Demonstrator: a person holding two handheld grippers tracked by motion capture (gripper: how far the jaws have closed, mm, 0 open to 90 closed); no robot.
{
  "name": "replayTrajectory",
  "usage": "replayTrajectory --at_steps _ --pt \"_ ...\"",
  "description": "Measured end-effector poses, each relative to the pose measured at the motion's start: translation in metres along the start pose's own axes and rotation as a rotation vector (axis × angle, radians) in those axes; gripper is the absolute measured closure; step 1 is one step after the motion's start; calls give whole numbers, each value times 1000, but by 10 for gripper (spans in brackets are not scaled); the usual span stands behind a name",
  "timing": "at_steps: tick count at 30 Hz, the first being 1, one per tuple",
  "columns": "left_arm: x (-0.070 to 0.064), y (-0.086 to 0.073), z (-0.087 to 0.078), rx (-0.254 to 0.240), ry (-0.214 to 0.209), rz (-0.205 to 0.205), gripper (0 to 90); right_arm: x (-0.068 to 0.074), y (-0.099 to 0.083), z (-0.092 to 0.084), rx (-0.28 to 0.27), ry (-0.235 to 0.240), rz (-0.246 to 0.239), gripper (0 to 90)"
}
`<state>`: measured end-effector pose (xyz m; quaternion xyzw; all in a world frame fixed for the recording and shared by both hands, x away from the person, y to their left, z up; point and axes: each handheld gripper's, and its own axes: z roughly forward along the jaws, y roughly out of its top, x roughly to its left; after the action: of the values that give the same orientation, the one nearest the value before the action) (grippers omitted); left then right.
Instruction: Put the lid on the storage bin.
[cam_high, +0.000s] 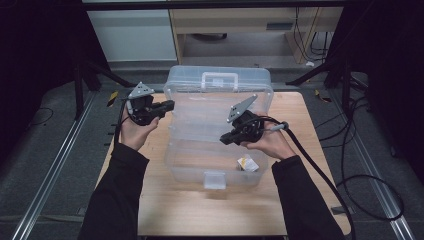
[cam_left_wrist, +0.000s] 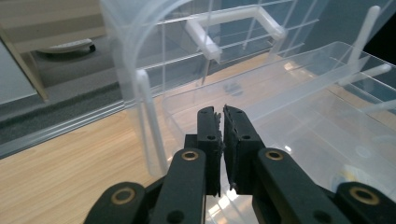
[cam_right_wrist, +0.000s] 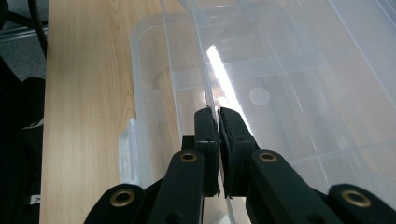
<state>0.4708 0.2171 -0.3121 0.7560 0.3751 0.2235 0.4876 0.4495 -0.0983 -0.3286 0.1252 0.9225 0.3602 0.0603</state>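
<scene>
1. One room is shown, dark at both sides, with grey carpet (cam_high: 60, 165), two metal floor rails and one pale wooden desk (cam_high: 235, 22) at the far wall; black cables (cam_high: 370, 190) are seen lying on the floor to the right.
2. One wooden surface (cam_high: 210, 210) is seen at the middle, light in grain and bare along its near edge.
3. One clear plastic storage box (cam_high: 197, 165) is placed on the surface, with its hinged lid (cam_high: 220, 92) raised at the far side; one white handle (cam_high: 220, 79) is carried on the lid and one white latch (cam_high: 215, 180) on the near wall.
4. Inside the box, one small white and yellow packet (cam_high: 247, 164) is seen lying in the near right corner; the rest of the floor of the box is bare.
5. Two tongs are counted, each held by one hand in a black sleeve.
6. The left tongs (cam_high: 167, 105) are held just beside the left edge of the raised lid, above the box's left wall; their jaws are drawn nearly together with nothing between them.
7. The right tongs (cam_high: 225, 138) are held over the middle of the box; in the right gripper view they (cam_right_wrist: 218, 116) are clenched on a thin clear plastic edge of the box.
</scene>
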Motion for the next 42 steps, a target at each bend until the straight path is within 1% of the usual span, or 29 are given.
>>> replayTrajectory --at_steps 1,5,9,12,14,16,17,21,24,26,27,30,31,32,34,38,42 --pt "1 0 0 0 2 -6 856 0 0 0 1 0 -1 866" --pt "3 -1 1 -1 16 -7 863 1 0 1 0 -1 3 866" --pt "4 0 1 -12 16 -9 877 2 0 1 2 -1 1 866" --pt "0 0 0 -11 18 7 881 4 -1 1 4 -9 -3 866" --pt "-2 0 0 -17 7 16 885 5 -2 1 3 -13 -7 866" --pt "-5 0 -1 -17 13 28 887 6 -2 1 2 -17 3 865" --pt "-6 0 -1 -16 12 35 888 6 -3 1 2 -18 -3 865" --pt "-11 1 -3 -24 15 59 889 9 -4 2 4 -20 1 864" --pt "-13 1 -4 -26 23 70 890 12 -5 3 5 -22 -1 863" --pt "-14 1 -5 -24 21 70 890 15 -6 4 7 -30 -6 860" --pt "-14 0 -6 -31 23 70 891 17 -7 4 9 -39 -11 857" --pt "-14 -3 -10 -41 10 70 892 22 -9 6 12 -59 -16 853" --pt "-14 -5 -11 -38 10 67 892 23 -9 7 11 -56 -16 853" --pt "-14 -8 -12 -32 -1 59 893 24 -11 7 10 -53 -13 852" --pt "-14 -12 -13 -29 -7 58 893 26 -13 9 6 -54 -7 851" --pt "-17 -21 -17 -31 -13 70 893 31 -15 10 -1 -67 7 838" --pt "-21 -27 -19 -20 -19 78 893 36 -17 12 -8 -99 26 814"
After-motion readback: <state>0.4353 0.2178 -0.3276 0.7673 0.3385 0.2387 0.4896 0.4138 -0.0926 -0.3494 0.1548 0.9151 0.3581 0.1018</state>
